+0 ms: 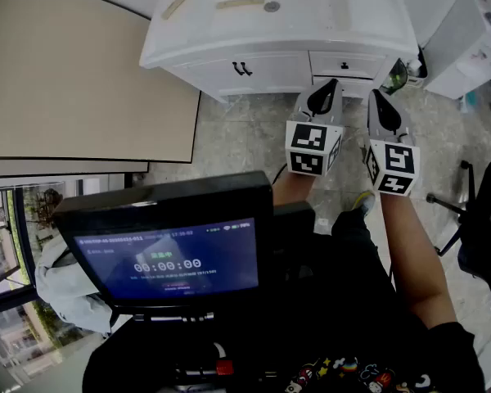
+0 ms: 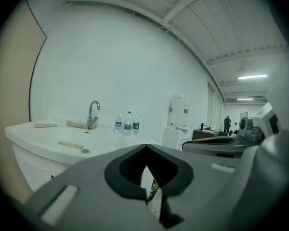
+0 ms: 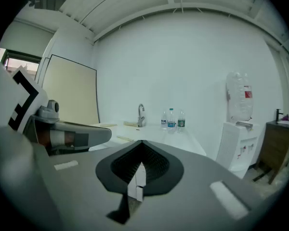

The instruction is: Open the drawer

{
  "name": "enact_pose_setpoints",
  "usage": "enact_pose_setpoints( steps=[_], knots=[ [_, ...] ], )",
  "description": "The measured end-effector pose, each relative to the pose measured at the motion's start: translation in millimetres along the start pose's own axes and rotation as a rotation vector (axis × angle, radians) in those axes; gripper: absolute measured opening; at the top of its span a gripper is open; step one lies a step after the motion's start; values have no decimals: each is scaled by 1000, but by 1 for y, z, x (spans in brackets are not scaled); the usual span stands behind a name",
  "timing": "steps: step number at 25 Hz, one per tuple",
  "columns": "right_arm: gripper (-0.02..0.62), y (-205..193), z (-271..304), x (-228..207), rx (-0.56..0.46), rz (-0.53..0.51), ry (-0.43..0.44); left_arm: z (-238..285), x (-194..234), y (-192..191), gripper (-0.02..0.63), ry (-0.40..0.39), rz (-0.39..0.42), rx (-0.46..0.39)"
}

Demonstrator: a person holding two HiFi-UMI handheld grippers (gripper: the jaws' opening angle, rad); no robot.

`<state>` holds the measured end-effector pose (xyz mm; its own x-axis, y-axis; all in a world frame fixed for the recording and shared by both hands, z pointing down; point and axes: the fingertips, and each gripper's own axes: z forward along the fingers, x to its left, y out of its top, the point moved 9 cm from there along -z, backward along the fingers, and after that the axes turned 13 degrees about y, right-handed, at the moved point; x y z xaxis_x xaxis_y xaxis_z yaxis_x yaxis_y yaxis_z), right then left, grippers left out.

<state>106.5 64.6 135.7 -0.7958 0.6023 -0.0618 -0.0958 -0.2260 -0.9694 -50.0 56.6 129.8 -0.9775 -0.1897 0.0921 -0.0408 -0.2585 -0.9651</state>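
Observation:
The white vanity cabinet (image 1: pixel 229 47) stands ahead of me, with its top drawer (image 1: pixel 346 64) and small dark handle at the right of the front; the drawer front sits flush. My left gripper (image 1: pixel 331 88) hovers just short of that drawer front, jaws shut on nothing. Beside it on the right, my right gripper (image 1: pixel 376 98) is also shut and empty, level with the cabinet's right edge. In the left gripper view the left gripper (image 2: pixel 147 177) shows closed jaws below the basin top. The right gripper view shows the right gripper (image 3: pixel 137 177) with jaws together too.
A cabinet door with two dark handles (image 1: pixel 242 70) sits left of the drawers. A faucet (image 2: pixel 93 113) and water bottles (image 2: pixel 127 122) stand on the basin top. A water dispenser (image 3: pixel 238 124) is to the right, an office chair (image 1: pixel 483 219) at my right, a beige panel (image 1: pixel 74 72) left.

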Motion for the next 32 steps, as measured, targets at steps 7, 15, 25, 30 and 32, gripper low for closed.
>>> enact_pose_setpoints(
  steps=[7, 15, 25, 30, 32],
  knots=[
    [21, 4, 2, 0, -27, -9, -7, 5, 1, 4, 0, -16, -4, -4],
    [23, -14, 11, -22, -21, 3, 14, 24, -5, -6, 2, 25, 7, 4],
    [23, -89, 86, -41, 15, -13, 33, 96, 37, -63, 2, 36, 5, -18],
    [23, -142, 132, -56, 12, -1, -19, 143, 69, -113, 2, 19, 20, -14],
    [24, -164, 148, -63, 19, -3, -30, 160, 75, -134, 2, 11, 21, -9]
  ],
)
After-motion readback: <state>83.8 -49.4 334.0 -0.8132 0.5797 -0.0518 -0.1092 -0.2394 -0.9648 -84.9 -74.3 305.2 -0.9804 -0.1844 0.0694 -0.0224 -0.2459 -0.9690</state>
